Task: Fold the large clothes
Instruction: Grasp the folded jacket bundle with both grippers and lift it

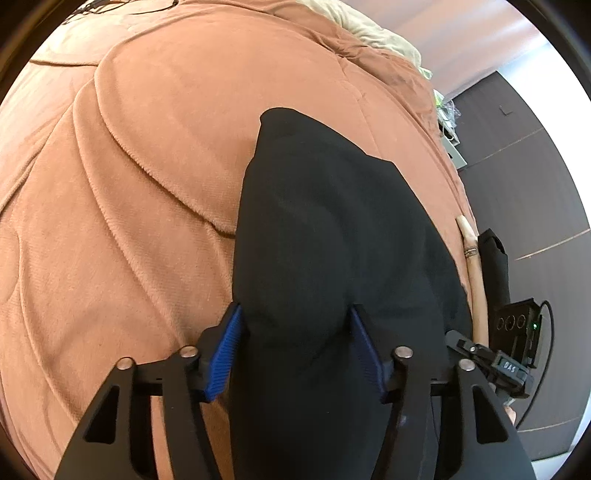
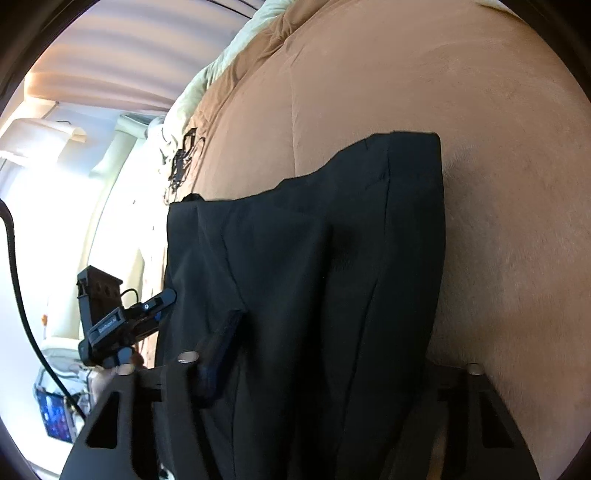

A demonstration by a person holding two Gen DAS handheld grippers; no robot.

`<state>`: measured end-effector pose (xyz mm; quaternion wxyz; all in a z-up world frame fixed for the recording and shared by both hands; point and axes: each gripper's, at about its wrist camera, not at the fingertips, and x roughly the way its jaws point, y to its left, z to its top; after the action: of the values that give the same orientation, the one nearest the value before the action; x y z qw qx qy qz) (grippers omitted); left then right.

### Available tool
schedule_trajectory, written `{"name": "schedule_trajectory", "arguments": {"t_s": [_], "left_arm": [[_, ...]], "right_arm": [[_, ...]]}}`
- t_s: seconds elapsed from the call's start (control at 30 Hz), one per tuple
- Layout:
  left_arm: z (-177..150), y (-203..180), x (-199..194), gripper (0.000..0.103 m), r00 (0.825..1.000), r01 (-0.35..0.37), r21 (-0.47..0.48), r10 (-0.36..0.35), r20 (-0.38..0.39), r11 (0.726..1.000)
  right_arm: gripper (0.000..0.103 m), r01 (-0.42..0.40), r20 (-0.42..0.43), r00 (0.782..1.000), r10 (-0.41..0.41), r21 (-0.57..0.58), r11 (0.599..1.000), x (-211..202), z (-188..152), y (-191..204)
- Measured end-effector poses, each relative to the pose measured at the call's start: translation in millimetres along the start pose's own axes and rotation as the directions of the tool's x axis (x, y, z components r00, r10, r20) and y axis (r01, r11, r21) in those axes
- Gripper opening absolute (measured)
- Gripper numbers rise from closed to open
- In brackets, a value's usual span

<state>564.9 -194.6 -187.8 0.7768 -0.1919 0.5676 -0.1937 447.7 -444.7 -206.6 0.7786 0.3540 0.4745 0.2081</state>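
Note:
A large black garment [image 1: 332, 229] lies partly folded on a rust-brown bedspread [image 1: 129, 166]. In the left wrist view my left gripper [image 1: 295, 350] has its blue pads [image 1: 225, 350] spread wide, with a bunched fold of the black cloth lying between them. In the right wrist view the same garment [image 2: 314, 258] drapes over my right gripper [image 2: 325, 358]. One dark pad [image 2: 218, 354] shows at the left; the other finger is hidden under the cloth. The left gripper also shows in the right wrist view [image 2: 125, 325], at the garment's left edge.
The brown bedspread [image 2: 443, 92] fills most of both views. A pale cream blanket [image 1: 373, 33] lies at the bed's far end. Dark floor [image 1: 535, 177] and a bare arm [image 1: 476, 280] are at the right of the left wrist view. A black cable [image 2: 22, 295] hangs at left.

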Motion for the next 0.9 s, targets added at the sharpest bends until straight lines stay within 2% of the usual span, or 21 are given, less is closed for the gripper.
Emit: {"name": "schedule_trajectory", "arguments": {"t_s": [0.03,0.17,0.33,0.5,0.77,0.9], "left_arm": [[-1,-2,-2,0.048,1.000,-0.005,0.002,0.005,0.004,1.000],[-6,-15,-15,0.035,0.999,-0.014,0.031,0.013,0.041,0.999],[-15,-24,-50,0.024,0.994,0.033,0.029,-0.036,0.103,0.999],[-33,-31,-95,0.021,0.982,0.065,0.049,-0.073,0.177,0.997],[-64,-42,-154,0.019,0.958,0.108,0.074,-0.123,0.257,0.991],[-83,-42,-187,0.018,0.940,0.135,0.084,-0.154,0.305,0.987]], "right_arm": [[0.037,-0.012,-0.003,1.000,0.012,-0.005,1.000,-2,-2,2],[0.021,0.008,0.042,0.999,-0.005,-0.076,0.997,-17,-9,24],[0.017,0.017,0.094,0.996,-0.002,-0.164,0.986,-45,-21,67],[0.016,0.054,0.138,0.990,-0.019,-0.255,0.966,-76,-41,109],[0.016,0.052,0.212,0.977,0.020,-0.330,0.943,-123,-85,163],[0.016,0.053,0.237,0.971,0.037,-0.364,0.930,-144,-108,188]]}}
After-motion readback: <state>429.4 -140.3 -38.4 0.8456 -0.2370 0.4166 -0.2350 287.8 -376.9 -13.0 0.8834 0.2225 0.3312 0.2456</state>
